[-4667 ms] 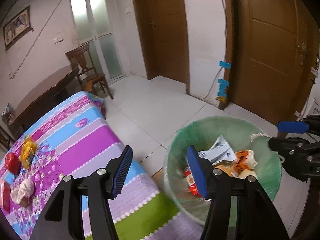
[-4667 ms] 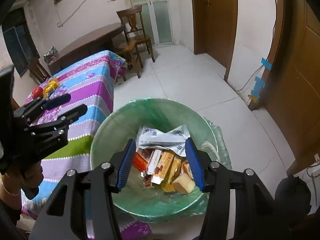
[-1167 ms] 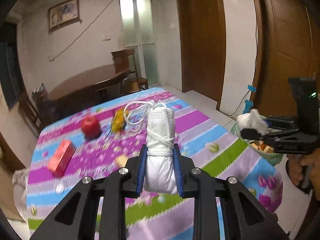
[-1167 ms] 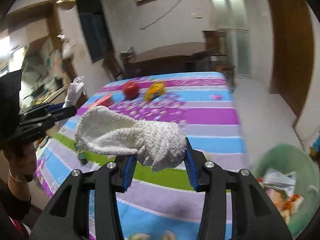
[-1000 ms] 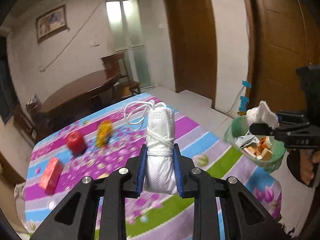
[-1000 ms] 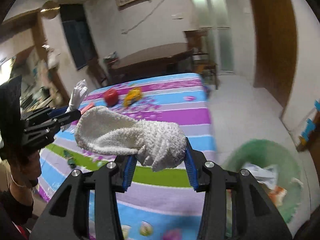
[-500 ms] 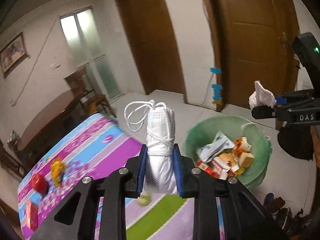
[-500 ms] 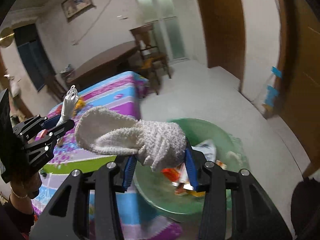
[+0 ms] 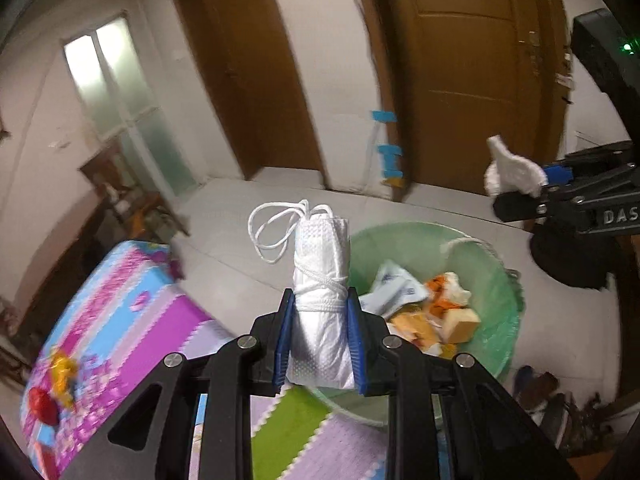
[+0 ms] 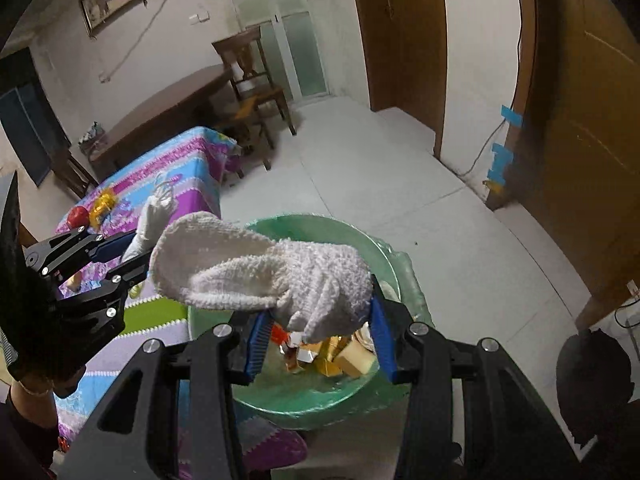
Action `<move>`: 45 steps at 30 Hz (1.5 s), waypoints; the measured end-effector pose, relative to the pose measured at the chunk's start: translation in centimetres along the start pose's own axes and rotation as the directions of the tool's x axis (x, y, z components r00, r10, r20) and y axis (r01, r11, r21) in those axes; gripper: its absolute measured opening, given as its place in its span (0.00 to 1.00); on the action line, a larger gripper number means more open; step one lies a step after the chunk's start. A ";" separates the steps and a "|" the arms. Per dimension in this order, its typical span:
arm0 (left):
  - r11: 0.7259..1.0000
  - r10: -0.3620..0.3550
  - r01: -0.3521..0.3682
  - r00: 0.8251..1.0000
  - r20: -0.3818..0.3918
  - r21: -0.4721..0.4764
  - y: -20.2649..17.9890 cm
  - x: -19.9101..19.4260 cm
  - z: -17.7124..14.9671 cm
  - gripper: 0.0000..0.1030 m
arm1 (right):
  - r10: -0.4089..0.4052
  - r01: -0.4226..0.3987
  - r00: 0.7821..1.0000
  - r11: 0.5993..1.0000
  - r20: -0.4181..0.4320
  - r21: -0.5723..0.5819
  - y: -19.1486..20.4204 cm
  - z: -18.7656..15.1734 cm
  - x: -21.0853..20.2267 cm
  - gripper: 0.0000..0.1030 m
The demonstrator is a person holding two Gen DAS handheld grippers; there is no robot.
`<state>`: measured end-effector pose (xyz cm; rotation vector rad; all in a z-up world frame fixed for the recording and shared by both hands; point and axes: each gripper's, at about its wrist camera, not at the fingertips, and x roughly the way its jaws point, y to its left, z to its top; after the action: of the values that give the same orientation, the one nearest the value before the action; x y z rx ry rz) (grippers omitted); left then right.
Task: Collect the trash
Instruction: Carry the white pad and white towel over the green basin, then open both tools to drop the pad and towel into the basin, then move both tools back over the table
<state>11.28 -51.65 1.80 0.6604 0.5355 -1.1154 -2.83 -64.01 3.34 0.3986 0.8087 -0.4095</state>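
The left gripper is pitched downward, its blue pads pressed against a rolled white bundle. The right gripper, likewise tilted down, is clamped on a white towel flopping toward 10 o'clock.

nubby terry cloth, translucent green bin liner

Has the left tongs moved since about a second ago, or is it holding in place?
Yes. The left tongs, shut on the rolled white mask, has swung off the striped tablecloth toward the green bin, which now sits just beyond its tips.
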 end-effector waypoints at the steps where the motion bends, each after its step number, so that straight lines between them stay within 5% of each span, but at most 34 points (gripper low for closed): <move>1: 0.999 -0.038 0.038 0.999 -0.009 -0.004 0.0 0.5 0.1 0.26 | -0.008 0.008 1.000 1.000 -0.019 -0.002 -0.2 -0.1 0.5 0.41; 6: 0.984 -0.178 0.176 0.981 -0.072 -0.040 0.4 3.1 0.7 0.26 | -0.004 0.004 0.995 1.000 -0.102 0.005 -0.7 -0.8 2.0 0.41; 19: 0.986 -0.167 0.164 0.977 -0.134 -0.029 0.6 6.1 1.0 0.28 | -0.019 0.017 0.987 1.000 -0.157 -0.019 -0.6 -0.5 4.2 0.43; 21: 0.991 -0.133 0.131 0.981 -0.144 -0.027 0.7 6.6 1.2 0.45 | -0.035 0.030 0.988 0.999 -0.150 -0.032 -0.6 -0.2 4.6 0.64; 22: 0.993 -0.119 0.116 0.983 -0.140 -0.028 0.9 6.6 1.3 0.45 | -0.055 0.050 0.990 0.998 -0.133 -0.038 -0.7 -0.1 4.6 0.65; 37: 0.991 0.020 -0.038 0.990 -0.141 -0.127 4.4 5.4 -2.0 0.47 | -0.048 0.047 0.994 0.999 -0.098 -0.011 -1.7 -0.8 4.0 0.65; 39: 0.986 0.044 -0.064 0.991 -0.129 -0.157 5.1 4.5 -2.8 0.58 | -0.056 0.055 0.997 0.998 -0.059 -0.019 -1.1 -1.0 3.6 0.65; 45: 0.946 0.176 -0.204 0.976 -0.131 -0.252 8.0 1.4 -7.2 0.61 | -0.071 0.078 0.988 0.996 0.140 -0.041 1.3 -1.8 1.3 0.65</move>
<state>18.82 -45.06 -2.45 0.5281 0.6848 -0.8119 -2.45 -62.28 1.45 0.2944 0.6983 -0.4819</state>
